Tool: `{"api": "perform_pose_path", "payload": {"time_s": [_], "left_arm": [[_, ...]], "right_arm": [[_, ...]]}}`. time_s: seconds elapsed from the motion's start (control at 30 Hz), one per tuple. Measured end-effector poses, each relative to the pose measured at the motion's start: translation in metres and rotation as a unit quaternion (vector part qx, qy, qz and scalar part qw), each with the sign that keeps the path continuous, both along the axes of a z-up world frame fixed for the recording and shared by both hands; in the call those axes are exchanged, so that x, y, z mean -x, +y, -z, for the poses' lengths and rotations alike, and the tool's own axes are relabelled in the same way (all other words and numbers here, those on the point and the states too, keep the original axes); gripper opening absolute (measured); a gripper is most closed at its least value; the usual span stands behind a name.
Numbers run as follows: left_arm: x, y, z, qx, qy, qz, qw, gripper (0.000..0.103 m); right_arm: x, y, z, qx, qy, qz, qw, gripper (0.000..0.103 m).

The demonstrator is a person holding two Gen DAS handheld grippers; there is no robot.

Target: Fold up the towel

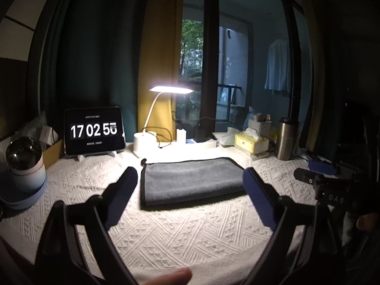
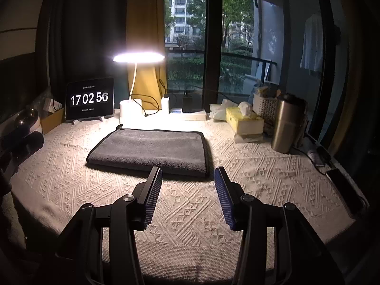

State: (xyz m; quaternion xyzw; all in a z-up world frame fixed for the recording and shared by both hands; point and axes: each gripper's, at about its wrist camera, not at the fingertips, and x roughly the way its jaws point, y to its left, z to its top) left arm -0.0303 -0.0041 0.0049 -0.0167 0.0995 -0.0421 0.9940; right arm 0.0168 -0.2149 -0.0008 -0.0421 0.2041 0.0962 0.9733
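At the left of the frame a tablet clock [image 2: 89,99] stands propped toward the worker, likely to timestamp the recording. Mid-frame, the desk lamp [image 2: 139,58] throws light straight down on the grey towel [image 2: 152,150], which lies flat, already doubled, on the textured tablecloth [image 2: 261,173]. Low in its own view, the left gripper [image 1: 190,178] hovers level short of the towel, fingers spread wide and empty. The right gripper [image 2: 188,175] hangs near the towel's front edge, jaws also apart.
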Motion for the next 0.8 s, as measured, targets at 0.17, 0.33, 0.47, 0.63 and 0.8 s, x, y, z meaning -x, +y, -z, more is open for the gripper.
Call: {"api": "perform_pose_path", "payload": {"time_s": [0.17, 0.33, 0.47, 0.63, 0.8], "left_arm": [[0.0018, 0.0019, -0.0019, 0.002, -0.006, -0.003, 1.0, 0.092], [0.0014, 0.0039, -0.0018, 0.009, -0.006, -0.004, 0.9999, 0.094], [0.0015, 0.0042, -0.0019, 0.012, -0.006, -0.004, 0.9999, 0.095], [0.0008, 0.0045, -0.0022, 0.014, -0.007, -0.007, 0.9999, 0.095], [-0.0005, 0.006, -0.0025, 0.017, -0.006, -0.01, 0.9998, 0.095]], "right_arm": [[0.0052, 0.0035, -0.0035, 0.012, -0.016, 0.001, 1.0, 0.051], [0.0077, 0.0079, -0.0053, 0.018, -0.024, -0.001, 1.0, 0.057], [0.0056, 0.0084, -0.0051, 0.013, -0.02, -0.002, 1.0, 0.058], [0.0055, 0.0094, -0.0049, 0.013, -0.019, -0.003, 1.0, 0.059], [0.0049, 0.0097, -0.0047, 0.015, -0.02, -0.003, 1.0, 0.059]]}}
